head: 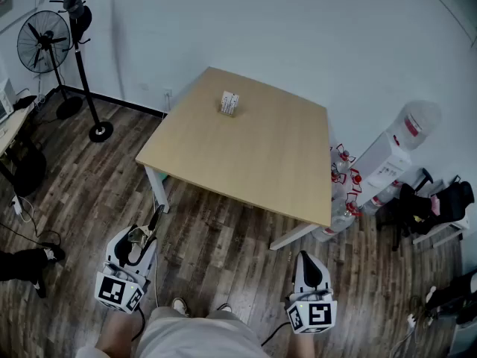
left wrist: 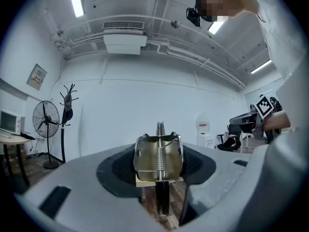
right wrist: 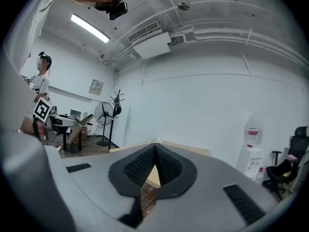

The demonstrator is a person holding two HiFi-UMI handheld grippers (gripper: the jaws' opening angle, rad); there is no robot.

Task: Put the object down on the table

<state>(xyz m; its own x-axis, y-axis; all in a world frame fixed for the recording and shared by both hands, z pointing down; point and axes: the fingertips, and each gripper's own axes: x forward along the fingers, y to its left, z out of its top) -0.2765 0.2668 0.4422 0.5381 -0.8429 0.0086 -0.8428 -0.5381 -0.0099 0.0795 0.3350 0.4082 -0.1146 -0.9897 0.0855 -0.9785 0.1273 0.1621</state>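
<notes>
Shoes (head: pixel 179 305) of the person show at 6 o'clock in the head view, on the dark wood-plank floor (head: pixel 216 237). At 7 o'clock the left gripper (head: pixel 143 233) is held low over the floor. Its jaws are clamped on a metal spring tool (head: pixel 139 237), whose black handle (head: pixel 156 218) points toward 12 o'clock. In the left gripper view the left gripper (left wrist: pixel 159 161) has its ribbed pads (left wrist: pixel 124 166) against both sides of the metal spring tool (left wrist: pixel 147 156). A coil spring runs down the tool's middle. The tool is therefore in the air, well short of the table and not touching it.

At 5 o'clock the right gripper (head: pixel 307 258) also hangs over the floor. The right gripper view shows the right gripper (right wrist: pixel 155 149) with its jaws together at the tips and nothing between them.

Farther off, at 12 o'clock, stands the light wooden table (head: pixel 253 159) on white legs. A small white box (head: pixel 229 103) sits upright near its far edge. At 2 o'clock, just beside the table's right corner, are clear water bottles with red handles (head: pixel 343 171). A white water dispenser (head: pixel 393 155) stands behind them. At 3 o'clock there is a black chair (head: pixel 440 200). At 10 o'clock a coat stand (head: pixel 83 73) rises near the wall, with a floor fan (head: pixel 43 43) beyond it.
</notes>
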